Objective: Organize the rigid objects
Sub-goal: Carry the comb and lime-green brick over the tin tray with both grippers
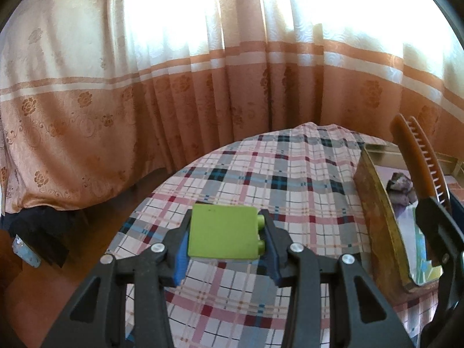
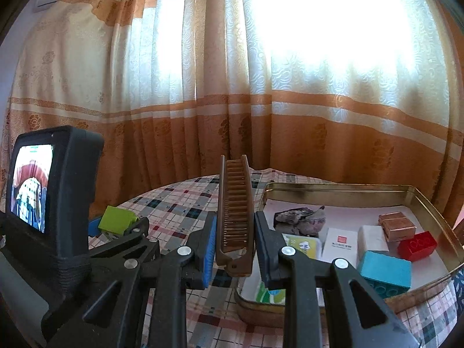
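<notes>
My left gripper [image 1: 224, 232] is shut on a lime-green building block [image 1: 221, 233], lifted above the plaid tablecloth [image 1: 261, 168]. Its studs point right, against the right finger. My right gripper [image 2: 235, 229] is shut on a brown folding comb [image 2: 235, 203] that sticks up and forward, teeth between its two spines. In the left wrist view the comb [image 1: 411, 156] shows at the right edge, over the gold tin tray [image 1: 374, 203]. In the right wrist view the green block [image 2: 116, 219] and the left gripper with its camera screen sit at the left.
The tin tray [image 2: 333, 187] holds a dark rock [image 2: 298, 217], white boxes [image 2: 339, 242], a copper-coloured block [image 2: 395, 224], a red block [image 2: 417, 245] and a teal block [image 2: 385, 271]. Orange and cream curtains hang close behind the table. Wooden floor lies to the left.
</notes>
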Tool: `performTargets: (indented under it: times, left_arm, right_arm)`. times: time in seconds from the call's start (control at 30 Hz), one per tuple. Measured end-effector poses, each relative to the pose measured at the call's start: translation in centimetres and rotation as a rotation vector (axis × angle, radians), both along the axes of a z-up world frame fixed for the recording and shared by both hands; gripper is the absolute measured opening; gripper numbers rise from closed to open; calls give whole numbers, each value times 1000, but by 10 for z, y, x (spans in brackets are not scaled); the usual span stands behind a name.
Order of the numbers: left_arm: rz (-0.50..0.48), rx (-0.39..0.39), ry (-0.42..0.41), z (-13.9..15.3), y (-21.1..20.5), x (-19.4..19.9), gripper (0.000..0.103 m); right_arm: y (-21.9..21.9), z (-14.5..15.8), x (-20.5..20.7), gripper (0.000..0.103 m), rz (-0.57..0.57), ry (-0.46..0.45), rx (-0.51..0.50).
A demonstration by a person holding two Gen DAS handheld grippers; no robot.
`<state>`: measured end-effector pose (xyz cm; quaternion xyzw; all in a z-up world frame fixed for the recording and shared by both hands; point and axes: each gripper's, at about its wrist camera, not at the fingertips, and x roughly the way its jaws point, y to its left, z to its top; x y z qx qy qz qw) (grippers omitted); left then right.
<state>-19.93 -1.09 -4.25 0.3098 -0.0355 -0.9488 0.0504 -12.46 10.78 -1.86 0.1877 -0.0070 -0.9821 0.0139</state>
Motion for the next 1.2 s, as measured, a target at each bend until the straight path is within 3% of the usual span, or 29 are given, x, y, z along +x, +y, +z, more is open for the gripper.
performTargets:
  times: [0.3,1.2]
  left_arm:
    - [-33,-33,15,1,12,5,43]
    - [-36,-25,1,0,16,7,43]
  right_arm:
    - [14,0,7,28,-30,-7,-16]
    - [40,5,20,28,-109,25,-45]
